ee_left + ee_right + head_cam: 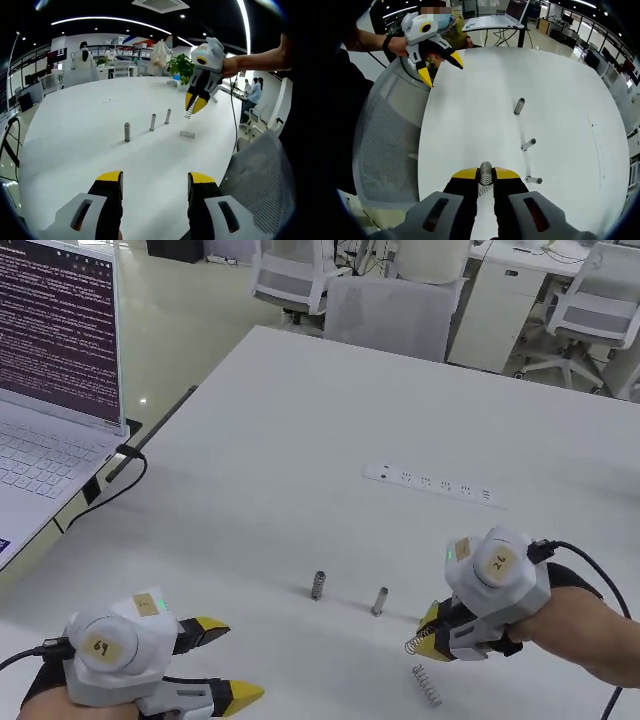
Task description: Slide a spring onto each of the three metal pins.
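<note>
Three short metal pins stand on the white table. The left pin wears a spring; the middle pin is bare. In the left gripper view the sprung pin and two bare pins line up. My right gripper is shut on a spring, seen end-on between its jaws, just above the table beside the third pin. A loose spring lies in front of it. My left gripper hovers open at the near left, holding nothing.
An open laptop with its cable sits at the far left. A white power strip lies beyond the pins. Office chairs stand past the far table edge, and a grey mesh chair stands at the near edge.
</note>
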{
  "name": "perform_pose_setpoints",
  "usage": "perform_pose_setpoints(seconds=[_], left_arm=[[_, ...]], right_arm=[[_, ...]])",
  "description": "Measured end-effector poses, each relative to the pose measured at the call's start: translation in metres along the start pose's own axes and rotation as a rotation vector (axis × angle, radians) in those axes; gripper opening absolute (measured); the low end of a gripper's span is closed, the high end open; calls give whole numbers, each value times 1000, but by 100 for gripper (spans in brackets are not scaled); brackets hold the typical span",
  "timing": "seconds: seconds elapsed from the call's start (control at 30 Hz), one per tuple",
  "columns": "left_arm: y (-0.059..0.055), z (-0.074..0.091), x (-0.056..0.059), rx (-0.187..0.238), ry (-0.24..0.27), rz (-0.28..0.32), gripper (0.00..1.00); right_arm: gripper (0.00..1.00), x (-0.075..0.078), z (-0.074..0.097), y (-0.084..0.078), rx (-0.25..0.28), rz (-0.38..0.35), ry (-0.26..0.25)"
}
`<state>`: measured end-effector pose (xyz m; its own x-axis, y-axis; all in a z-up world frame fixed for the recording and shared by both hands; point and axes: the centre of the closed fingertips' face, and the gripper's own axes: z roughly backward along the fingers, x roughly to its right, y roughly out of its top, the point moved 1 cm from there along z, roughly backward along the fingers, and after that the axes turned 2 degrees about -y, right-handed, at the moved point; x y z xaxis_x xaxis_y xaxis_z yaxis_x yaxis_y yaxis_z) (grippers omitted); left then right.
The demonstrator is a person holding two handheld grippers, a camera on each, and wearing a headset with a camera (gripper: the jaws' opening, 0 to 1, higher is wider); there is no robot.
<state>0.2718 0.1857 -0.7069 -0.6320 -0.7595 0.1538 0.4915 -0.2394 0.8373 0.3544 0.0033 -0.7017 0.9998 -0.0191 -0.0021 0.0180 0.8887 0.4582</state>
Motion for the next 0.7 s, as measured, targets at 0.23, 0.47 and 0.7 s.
perform_pose_setpoints(seconds=[0.23, 0.47, 0.7], left_arm=[[-2, 2, -2, 3, 9, 16, 46], [-2, 3, -3, 10, 17, 24, 47], [-2, 4, -5, 17, 23, 40, 46]], right_arm=[[8, 13, -2, 7, -5, 15, -2], [8, 25, -6, 11, -23, 31, -3], [8, 39, -10, 14, -43, 43, -11]])
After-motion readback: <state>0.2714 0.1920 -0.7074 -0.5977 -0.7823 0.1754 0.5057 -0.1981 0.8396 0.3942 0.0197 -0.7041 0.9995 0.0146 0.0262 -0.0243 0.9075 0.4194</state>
